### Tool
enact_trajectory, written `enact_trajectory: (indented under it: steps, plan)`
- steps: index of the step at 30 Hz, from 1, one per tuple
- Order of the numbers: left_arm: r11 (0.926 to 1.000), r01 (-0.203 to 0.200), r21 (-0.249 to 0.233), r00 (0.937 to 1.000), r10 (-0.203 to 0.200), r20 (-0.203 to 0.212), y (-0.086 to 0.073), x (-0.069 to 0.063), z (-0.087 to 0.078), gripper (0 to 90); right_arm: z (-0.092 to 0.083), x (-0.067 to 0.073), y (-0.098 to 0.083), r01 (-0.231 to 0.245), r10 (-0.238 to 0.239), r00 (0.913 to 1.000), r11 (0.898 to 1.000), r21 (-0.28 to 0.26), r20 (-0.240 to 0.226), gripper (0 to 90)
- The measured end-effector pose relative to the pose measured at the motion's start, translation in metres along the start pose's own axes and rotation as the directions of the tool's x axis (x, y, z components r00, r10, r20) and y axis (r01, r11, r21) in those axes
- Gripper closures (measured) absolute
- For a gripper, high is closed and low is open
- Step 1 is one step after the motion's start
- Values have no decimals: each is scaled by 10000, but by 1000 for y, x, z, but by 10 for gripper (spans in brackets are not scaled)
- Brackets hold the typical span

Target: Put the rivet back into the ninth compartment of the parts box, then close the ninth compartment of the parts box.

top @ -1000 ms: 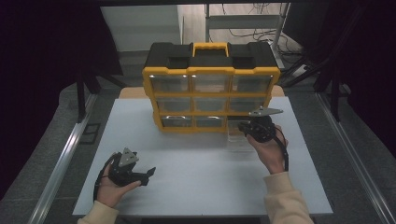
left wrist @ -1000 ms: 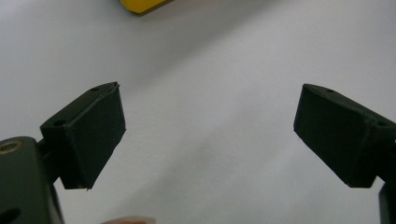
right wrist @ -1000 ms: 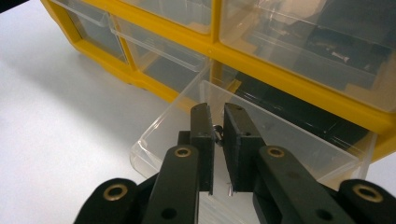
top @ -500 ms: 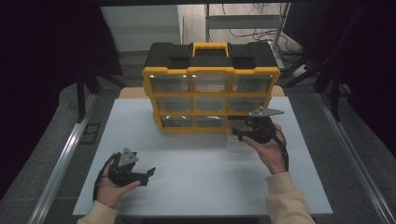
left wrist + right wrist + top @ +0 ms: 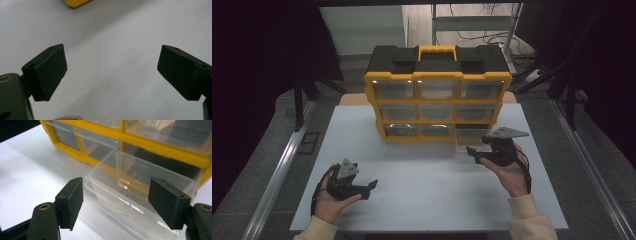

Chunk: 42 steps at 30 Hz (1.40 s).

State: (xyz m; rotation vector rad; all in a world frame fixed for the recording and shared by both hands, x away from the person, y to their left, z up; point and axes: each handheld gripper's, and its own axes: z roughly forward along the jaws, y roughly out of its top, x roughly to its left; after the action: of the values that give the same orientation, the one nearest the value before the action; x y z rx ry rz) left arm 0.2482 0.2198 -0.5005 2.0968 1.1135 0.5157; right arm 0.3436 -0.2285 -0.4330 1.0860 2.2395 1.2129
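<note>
Right gripper [image 5: 476,154] has just been opening its jaws, and vs a sec ago it's backed a bit off the clear plastic pull-out drawer [image 5: 140,202], which sits pulled partway out of the bottom-right slot of the yellow and black plastic organizer cabinet [image 5: 438,92], so we reckon the pull is done, pads off it w/ the drawer front between them. Right gripper view gives us that gap; high view doesn't. Left gripper [image 5: 368,186] idles released over the white table [image 5: 422,170], nothing between its jaws.

Clear drawer [image 5: 140,195], yellow-black organizer [image 5: 438,75]
</note>
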Motion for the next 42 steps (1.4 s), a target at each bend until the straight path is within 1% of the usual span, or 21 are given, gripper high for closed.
enact_trajectory:
  steps: [2, 8, 10, 14, 21, 24, 27, 30, 31, 33, 35, 38, 39, 42]
  plan:
    - [10000, -31, 40, 10000, 31, -5, 0, -1, 1, 93, -2, 0, -5, -15, 16, 10000, 10000, -38, 51, 288]
    - [9999, -54, 107, 10000, 54, -2, 0, 0, 3, 93, -5, 7, -14, 172, -177, 9997, 9995, 276, 183, 286]
    - [9999, -84, 119, 10000, 84, 4, 0, 0, 3, 93, -8, 10, -15, 249, -254, 9991, 9996, 163, 340, 286]
    - [9999, -93, 124, 10000, 93, 0, 0, -1, 3, 93, -13, 14, -16, 271, -272, 9991, 9996, 45, 320, 286]
    - [9999, -64, 91, 10000, 64, -36, 0, -1, 3, 93, -19, 16, -24, 188, -190, 9994, 9998, 88, 276, 286]
    - [9999, -79, 96, 10000, 80, -41, 0, -1, 2, 93, -19, 16, -28, 156, -161, 9994, 9997, 178, 306, 290]
    - [10000, -37, 87, 10000, 38, -38, 1, -1, 2, 93, -18, 17, -31, 110, -124, 9993, 9991, 408, 343, 299]
    - [10000, -41, 61, 10000, 41, -22, 1, -1, 1, 93, -17, 18, -34, 108, -144, 9987, 9972, 740, 483, 367]
    - [10000, -56, 55, 10000, 56, -27, 1, -1, 1, 93, -16, 18, -35, 77, -122, 9985, 9965, 838, 529, 400]
    - [10000, -74, 66, 10000, 74, -48, 1, -1, 1, 93, -12, 18, -38, -20, -31, 9989, 9938, 1116, 458, 492]
    - [9999, -81, 80, 9999, 81, -64, 1, -1, 1, 93, -9, 19, -40, -78, 15, 9991, 9891, 1473, 424, 597]
    - [10000, -73, 58, 10000, 73, -63, 1, 0, 1, 93, -4, 19, -40, -137, 89, 9996, 9818, 1895, 265, 725]
    - [9999, -81, 59, 9999, 81, -62, 1, 0, 1, 93, -2, 19, -40, -158, 114, 9997, 9795, 2008, 232, 760]
    - [9999, -114, 77, 9999, 115, -59, 1, -1, 1, 93, 4, 19, -43, -183, 104, 9994, 9710, 2384, 344, 852]
